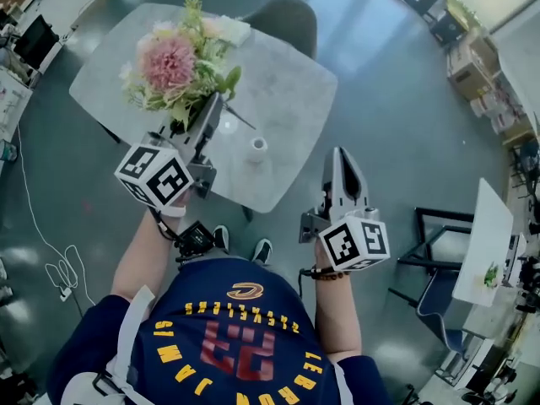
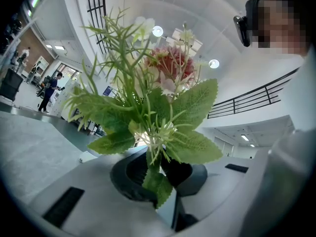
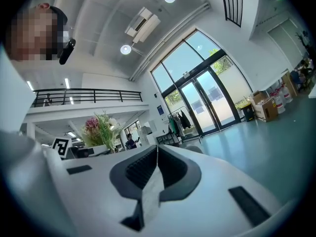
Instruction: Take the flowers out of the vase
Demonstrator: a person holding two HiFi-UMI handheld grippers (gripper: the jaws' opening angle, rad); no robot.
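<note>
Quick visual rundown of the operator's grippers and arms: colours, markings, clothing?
The left gripper and right gripper have light grey, wedge-shaped bodies with black ribbed pads. Each carries a white cube with black square markers. The person wears a navy short-sleeved jersey with yellow lettering and red numerals, and a dark bead bracelet on the right wrist.

The vase (image 1: pixel 256 149) stands on the desk (image 1: pixel 291 99), right of the flowers (image 1: pixel 180 62) in the left tongs (image 1: pixel 214 101). A chair (image 1: pixel 287 15) sits behind the desk, and the right tongs (image 1: pixel 339 153) are off its near-right edge.
</note>
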